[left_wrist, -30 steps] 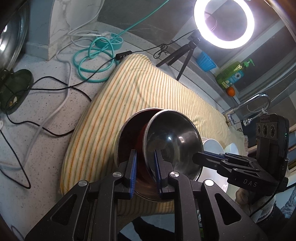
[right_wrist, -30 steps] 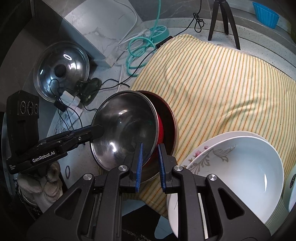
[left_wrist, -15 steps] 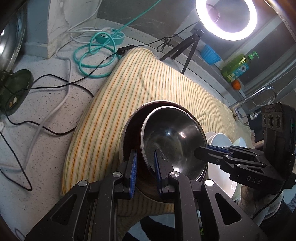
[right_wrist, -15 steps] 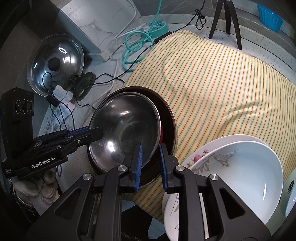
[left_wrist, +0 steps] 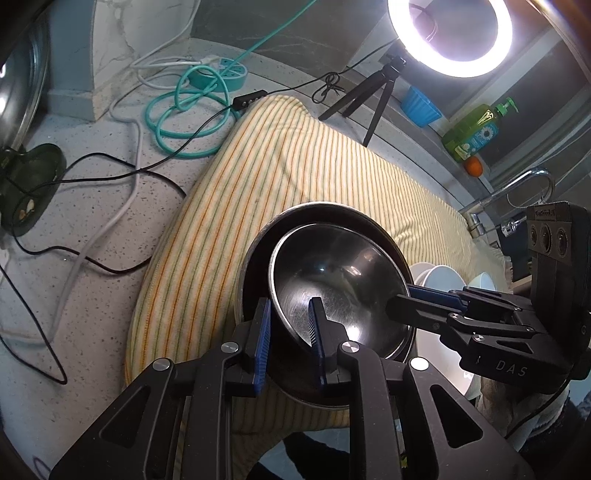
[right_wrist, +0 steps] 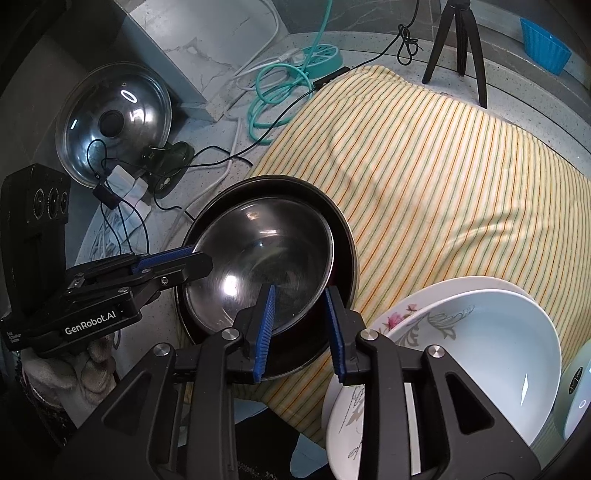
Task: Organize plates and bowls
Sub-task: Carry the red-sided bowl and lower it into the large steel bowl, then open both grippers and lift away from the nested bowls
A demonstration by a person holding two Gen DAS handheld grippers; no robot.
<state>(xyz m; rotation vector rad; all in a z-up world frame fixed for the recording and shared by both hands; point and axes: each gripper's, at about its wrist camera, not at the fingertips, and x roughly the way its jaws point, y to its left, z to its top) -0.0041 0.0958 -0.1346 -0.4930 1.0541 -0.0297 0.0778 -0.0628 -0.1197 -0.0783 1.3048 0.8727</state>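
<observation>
A steel bowl [left_wrist: 340, 284] [right_wrist: 258, 269] sits nested inside a larger dark steel bowl [left_wrist: 258, 254] [right_wrist: 343, 236] on the striped yellow cloth [left_wrist: 280, 162] [right_wrist: 443, 177]. My left gripper [left_wrist: 288, 332] has its jaws a little apart astride the inner bowl's near rim; it shows at the left in the right wrist view [right_wrist: 192, 262]. My right gripper [right_wrist: 299, 325] is open astride the rim on the other side; it shows at the right in the left wrist view [left_wrist: 402, 302]. White bowls and a flowered plate [right_wrist: 472, 332] [left_wrist: 439, 277] are stacked to the right.
A ring light on a tripod [left_wrist: 450, 33], a blue cup [left_wrist: 421, 107], a green soap bottle [left_wrist: 472, 129] and a tap [left_wrist: 517, 188] stand at the back. Cables and a teal power strip [left_wrist: 218, 77] lie on the speckled counter. A glass lid [right_wrist: 114, 118] leans at the left.
The steel bowl has tipped from leaning on edge down flat into the larger bowl. Both grippers' jaws have widened from pinching its rim; the right opened more.
</observation>
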